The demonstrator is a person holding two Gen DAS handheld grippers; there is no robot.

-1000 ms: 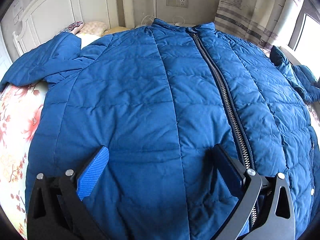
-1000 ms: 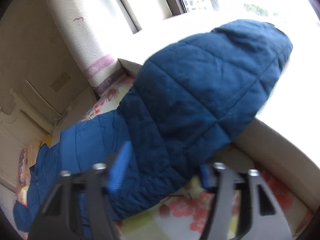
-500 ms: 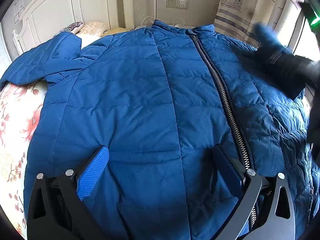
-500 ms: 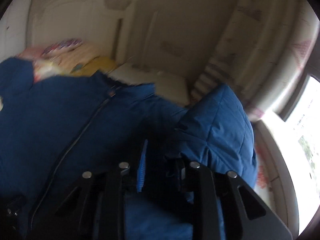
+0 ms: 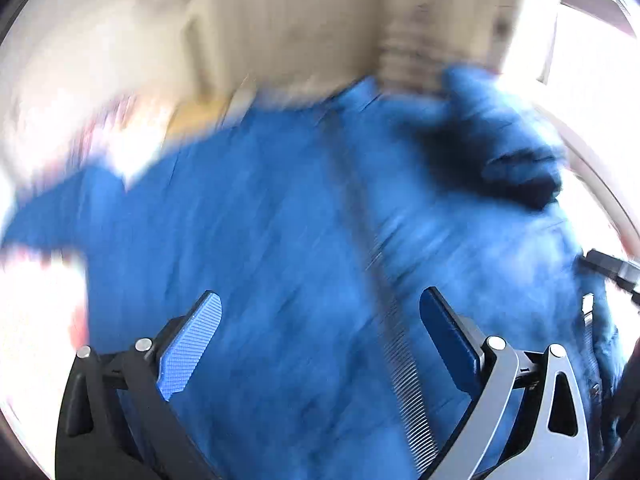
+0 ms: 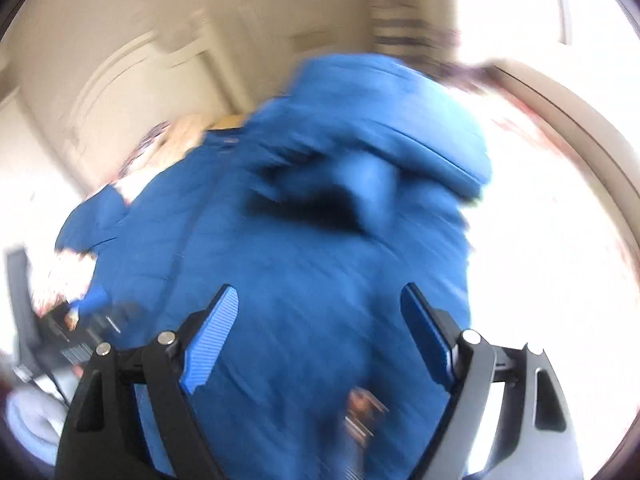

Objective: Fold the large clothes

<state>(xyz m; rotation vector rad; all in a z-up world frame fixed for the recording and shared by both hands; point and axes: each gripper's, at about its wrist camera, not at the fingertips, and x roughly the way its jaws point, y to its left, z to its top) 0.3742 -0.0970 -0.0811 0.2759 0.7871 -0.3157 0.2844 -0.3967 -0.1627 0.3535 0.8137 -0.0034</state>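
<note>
A large blue quilted jacket (image 5: 260, 240) lies front up on the bed, zipper (image 5: 384, 280) running down its middle. Both views are motion-blurred. Its right sleeve (image 5: 492, 140) lies folded over onto the chest; it also shows in the right wrist view (image 6: 372, 128). The other sleeve (image 5: 48, 216) stretches out to the left. My left gripper (image 5: 320, 320) is open and empty above the jacket's lower front. My right gripper (image 6: 320, 316) is open and empty above the jacket's right side (image 6: 320, 280). The left gripper shows at the left edge of the right wrist view (image 6: 72, 324).
A white headboard (image 6: 120, 80) and beige wall stand beyond the jacket. A striped curtain (image 5: 412, 60) and a bright window (image 5: 580, 40) are at the right. Floral bedding (image 5: 32, 320) shows left of the jacket, and a pillow (image 6: 176, 136) lies near the collar.
The right gripper has let go of the sleeve, which now lies folded over the chest, and has opened and pulled back. The left gripper is moving, so its view has tilted and blurred.
</note>
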